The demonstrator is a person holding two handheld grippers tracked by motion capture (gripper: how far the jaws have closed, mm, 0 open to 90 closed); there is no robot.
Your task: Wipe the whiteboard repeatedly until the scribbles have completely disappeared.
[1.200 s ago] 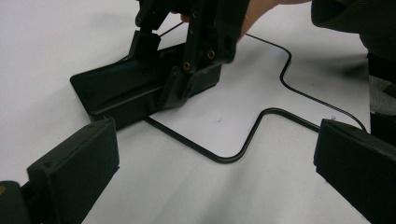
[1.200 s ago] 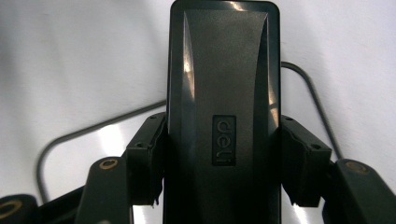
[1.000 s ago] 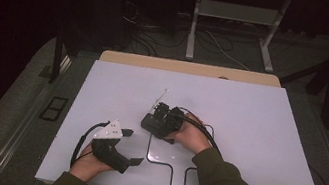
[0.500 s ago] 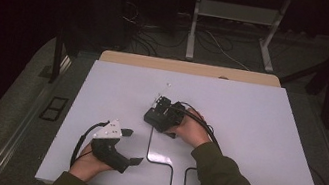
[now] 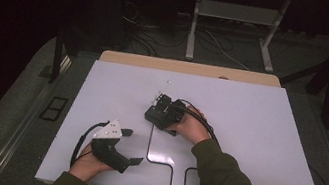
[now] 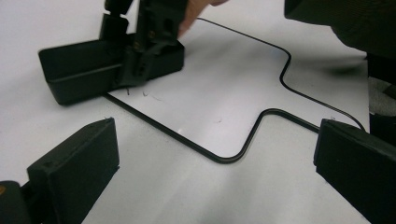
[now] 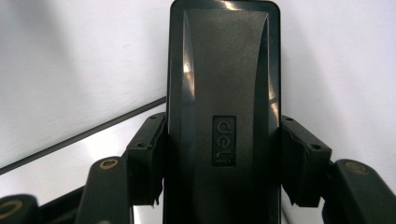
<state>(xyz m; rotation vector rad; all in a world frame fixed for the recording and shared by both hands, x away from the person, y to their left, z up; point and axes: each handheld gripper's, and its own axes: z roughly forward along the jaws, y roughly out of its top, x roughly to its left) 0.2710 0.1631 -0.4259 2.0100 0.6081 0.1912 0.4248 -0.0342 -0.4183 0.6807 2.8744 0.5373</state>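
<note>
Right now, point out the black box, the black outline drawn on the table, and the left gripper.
black box [image 7: 223, 93], right gripper view, on its smooth top face above the logo.
black outline [image 6: 243, 148], left gripper view, on the curved bend of the line.
left gripper [image 5: 134, 146], high view, midway between its two open fingertips.

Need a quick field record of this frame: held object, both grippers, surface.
held object: black oblong plastic case with "deli" embossed on it
right gripper: shut on the case, one jaw on each long side
left gripper: open, jaws wide apart, holding nothing, near the table's front left
surface: white table with a thin black outline drawn on it
case position: at the outline's upper left corner
</note>
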